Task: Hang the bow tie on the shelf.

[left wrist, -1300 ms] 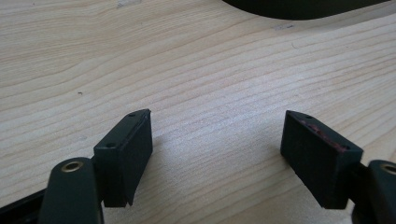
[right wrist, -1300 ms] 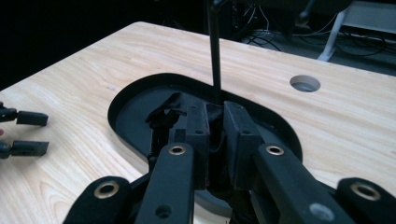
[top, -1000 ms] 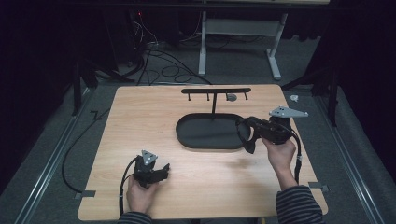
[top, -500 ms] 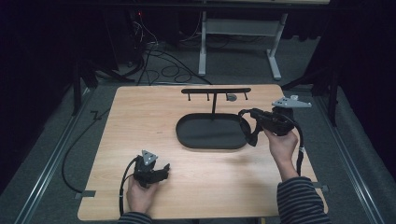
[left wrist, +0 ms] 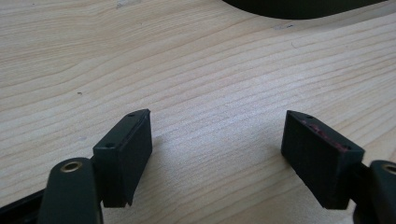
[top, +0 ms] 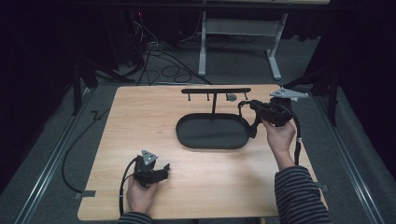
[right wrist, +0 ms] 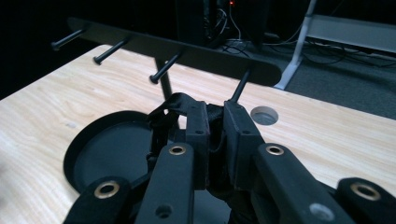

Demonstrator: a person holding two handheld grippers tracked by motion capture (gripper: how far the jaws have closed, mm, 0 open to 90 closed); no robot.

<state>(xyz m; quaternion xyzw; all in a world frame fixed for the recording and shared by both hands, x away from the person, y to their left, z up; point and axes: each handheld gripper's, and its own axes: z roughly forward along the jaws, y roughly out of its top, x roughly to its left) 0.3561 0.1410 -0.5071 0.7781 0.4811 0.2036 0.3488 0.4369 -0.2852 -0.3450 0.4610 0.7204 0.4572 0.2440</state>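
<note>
The right tongs [top: 252, 112] clamp a black strap [right wrist: 212, 122], lifted beside the hook rack [top: 215, 90] over the oval tray's [top: 187, 135] right rim. The left tongs [top: 161, 171] rest open on bare bench [top: 140, 116] near its front edge, well apart from the tray.

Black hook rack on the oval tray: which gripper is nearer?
Right. The right gripper sits just beside the black hook rack, clamping a black strap. The left gripper rests at the table's near edge.
</note>
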